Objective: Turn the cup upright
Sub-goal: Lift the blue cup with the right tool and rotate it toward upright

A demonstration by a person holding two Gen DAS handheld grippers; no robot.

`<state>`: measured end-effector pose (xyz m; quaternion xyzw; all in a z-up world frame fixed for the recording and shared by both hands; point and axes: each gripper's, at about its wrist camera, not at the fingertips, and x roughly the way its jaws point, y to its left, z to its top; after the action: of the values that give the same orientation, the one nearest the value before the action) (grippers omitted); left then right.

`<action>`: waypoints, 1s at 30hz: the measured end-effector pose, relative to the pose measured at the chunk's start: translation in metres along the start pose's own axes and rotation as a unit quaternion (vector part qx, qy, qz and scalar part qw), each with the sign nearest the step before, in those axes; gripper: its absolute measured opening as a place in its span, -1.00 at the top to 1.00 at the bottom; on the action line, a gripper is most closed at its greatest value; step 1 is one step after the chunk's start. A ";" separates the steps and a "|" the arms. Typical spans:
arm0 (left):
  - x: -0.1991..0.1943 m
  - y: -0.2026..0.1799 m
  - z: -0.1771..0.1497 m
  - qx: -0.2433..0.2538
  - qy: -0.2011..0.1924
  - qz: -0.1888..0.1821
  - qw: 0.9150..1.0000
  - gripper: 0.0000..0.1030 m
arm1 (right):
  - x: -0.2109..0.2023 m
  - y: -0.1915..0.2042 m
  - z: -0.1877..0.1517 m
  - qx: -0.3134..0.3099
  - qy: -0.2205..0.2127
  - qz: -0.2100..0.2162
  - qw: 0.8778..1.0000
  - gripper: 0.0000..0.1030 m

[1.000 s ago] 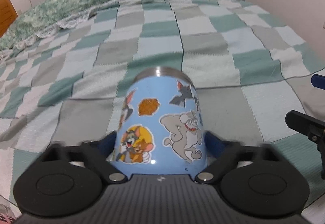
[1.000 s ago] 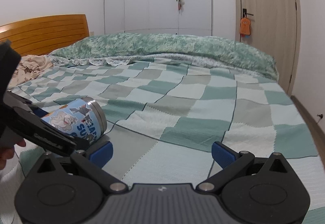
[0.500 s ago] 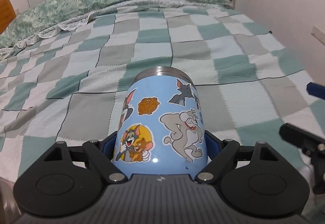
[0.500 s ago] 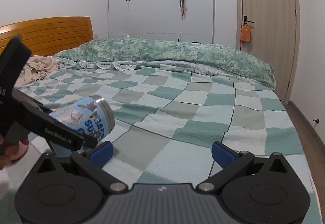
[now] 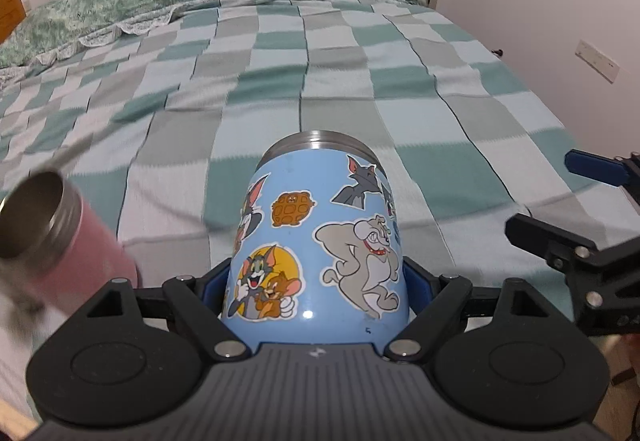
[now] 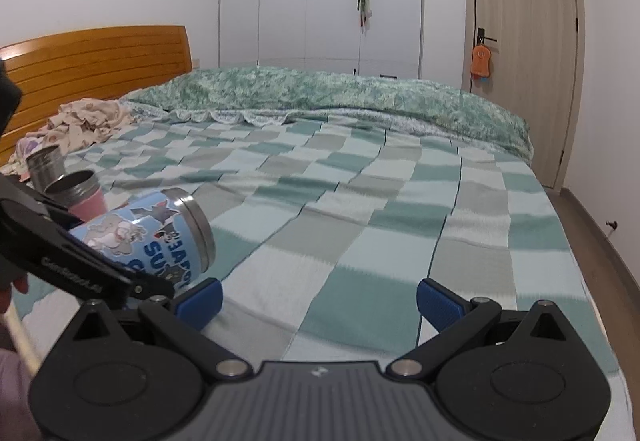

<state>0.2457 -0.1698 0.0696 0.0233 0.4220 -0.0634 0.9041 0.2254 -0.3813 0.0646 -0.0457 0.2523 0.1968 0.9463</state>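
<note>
My left gripper (image 5: 316,291) is shut on a light-blue cup (image 5: 320,245) with cartoon stickers and a steel rim. It holds the cup above the bed, mouth pointing away from me and tilted up. In the right wrist view the blue cup (image 6: 160,237) hangs at the left, steel rim pointing right and up, with the left gripper's black arm in front of it. My right gripper (image 6: 318,299) is open and empty over the checked blanket. Its fingers (image 5: 592,171) show at the right edge of the left wrist view.
A pink cup (image 5: 60,241) with a steel open mouth stands on the bed at the left, also in the right wrist view (image 6: 82,193). A steel cup (image 6: 45,163) stands behind it. Crumpled clothes (image 6: 80,125) lie by the wooden headboard (image 6: 92,69). The checked blanket (image 6: 360,201) covers the bed.
The left gripper has lifted the blue cup off the blanket and tilted its mouth upward. The pink cup has come into the left wrist view. The right gripper rose slightly, still open.
</note>
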 end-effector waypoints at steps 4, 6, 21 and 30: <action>-0.003 -0.002 -0.021 -0.007 0.013 -0.004 1.000 -0.63 | -0.010 0.003 -0.018 0.014 0.009 0.006 1.000 -1.00; 0.000 -0.002 -0.029 -0.009 0.017 -0.003 1.000 -0.64 | -0.013 0.005 -0.024 0.016 0.012 0.007 1.000 -1.00; -0.026 -0.001 -0.050 0.018 -0.050 -0.019 0.998 -1.00 | -0.027 0.015 -0.025 0.019 0.011 0.009 1.000 -1.00; -0.071 0.063 -0.052 0.014 -0.107 0.024 0.994 -1.00 | -0.020 0.053 -0.002 0.027 0.025 0.050 0.998 -1.00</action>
<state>0.1692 -0.0956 0.0895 0.0392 0.3212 -0.0501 0.9449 0.1875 -0.3402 0.0741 -0.0128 0.2834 0.2360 0.9294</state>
